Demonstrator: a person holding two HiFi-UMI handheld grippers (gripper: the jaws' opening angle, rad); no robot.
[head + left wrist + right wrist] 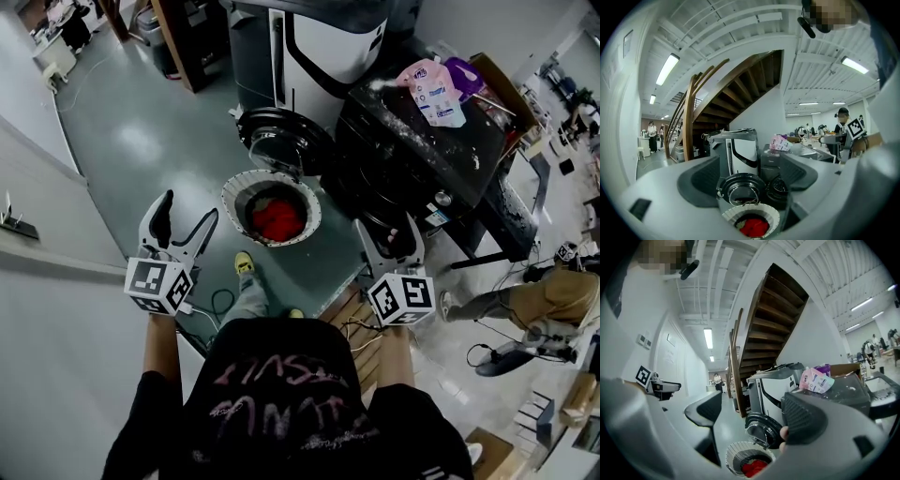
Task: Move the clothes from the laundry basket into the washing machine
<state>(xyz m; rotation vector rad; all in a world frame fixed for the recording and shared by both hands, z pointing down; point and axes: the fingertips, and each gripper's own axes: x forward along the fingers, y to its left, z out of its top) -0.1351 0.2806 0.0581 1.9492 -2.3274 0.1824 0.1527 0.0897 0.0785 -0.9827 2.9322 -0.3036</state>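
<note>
A round white laundry basket (236,187) stands on the green floor with red clothes (278,220) inside. Just behind it is the black washing machine (422,159), its round door (281,141) swung open towards the basket. My left gripper (190,214) hangs open to the left of the basket, holding nothing. The right gripper (387,230) is open and bare to the basket's right, in front of the machine. In the left gripper view, the basket (751,214) and red clothes (753,227) lie low between the jaws. The right gripper view shows the basket (736,458) below the door (764,430).
A pink detergent pouch (431,89) and a purple bag lie on the machine's top. A white and grey appliance (328,37) stands behind. Cables and a wooden pallet (356,319) lie near my feet. Another person (553,295) is at the right, and a wooden staircase (693,112) rises beyond.
</note>
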